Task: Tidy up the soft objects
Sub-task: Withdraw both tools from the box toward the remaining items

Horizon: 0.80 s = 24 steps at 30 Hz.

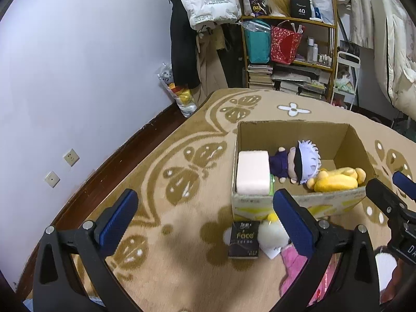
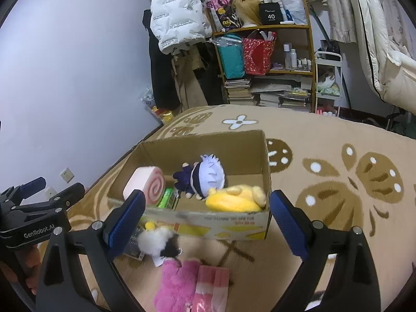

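Carpet [image 2: 325, 234] clutter risk: with both hand-held grippers, left [image 1: 205, 218] and right [image 2: 208, 223], wide and empty, you may snag the pink plush [image 2: 176, 283] alongside the white plush [image 2: 156, 241].

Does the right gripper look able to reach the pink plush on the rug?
Probably yes. The right gripper is open above the pink plush, which lies uncovered in front of the box, nothing between.

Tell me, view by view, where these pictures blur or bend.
Left wrist view: fisheye curves the wall and baseboard; the box and blue-haired doll are sharp, corners vignette black. Right wrist view: same curving; the white plush and pink plush on the rug smear with blur, while the shelf looks crisp.
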Tool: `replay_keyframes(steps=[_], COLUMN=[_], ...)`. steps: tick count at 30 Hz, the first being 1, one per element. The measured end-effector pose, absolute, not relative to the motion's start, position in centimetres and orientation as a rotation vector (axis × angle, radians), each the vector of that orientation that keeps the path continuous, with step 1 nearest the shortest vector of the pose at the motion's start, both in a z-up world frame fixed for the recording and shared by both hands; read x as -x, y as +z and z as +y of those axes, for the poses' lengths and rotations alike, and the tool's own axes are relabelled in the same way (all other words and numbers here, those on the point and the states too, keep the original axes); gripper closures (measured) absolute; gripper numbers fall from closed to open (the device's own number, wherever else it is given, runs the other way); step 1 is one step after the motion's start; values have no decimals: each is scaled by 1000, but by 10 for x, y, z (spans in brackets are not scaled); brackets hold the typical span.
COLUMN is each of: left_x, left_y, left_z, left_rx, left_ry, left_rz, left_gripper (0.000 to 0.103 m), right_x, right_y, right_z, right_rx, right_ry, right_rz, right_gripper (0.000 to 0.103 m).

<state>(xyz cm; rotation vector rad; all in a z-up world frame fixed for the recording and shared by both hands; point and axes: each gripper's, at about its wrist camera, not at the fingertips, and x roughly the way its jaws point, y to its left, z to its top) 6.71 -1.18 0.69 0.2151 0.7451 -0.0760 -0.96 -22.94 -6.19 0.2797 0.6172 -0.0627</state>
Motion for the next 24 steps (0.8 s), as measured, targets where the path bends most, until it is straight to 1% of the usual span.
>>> replay_keyframes(steps=[12, 24], left_x=[-59, -68], left_y=[-6, -33], left_z=[-8, -7], left_rx=[-255, -282], left_ry=[-76, -56], left_rz=[821, 930], left_gripper=[1, 1], right_x=[26, 26], right_y=[-70, -88], right_z=[-226, -214], right_rx=[-316, -281], right_ry=[-48, -38], right_rz=[670, 766], right_gripper=[3, 3])
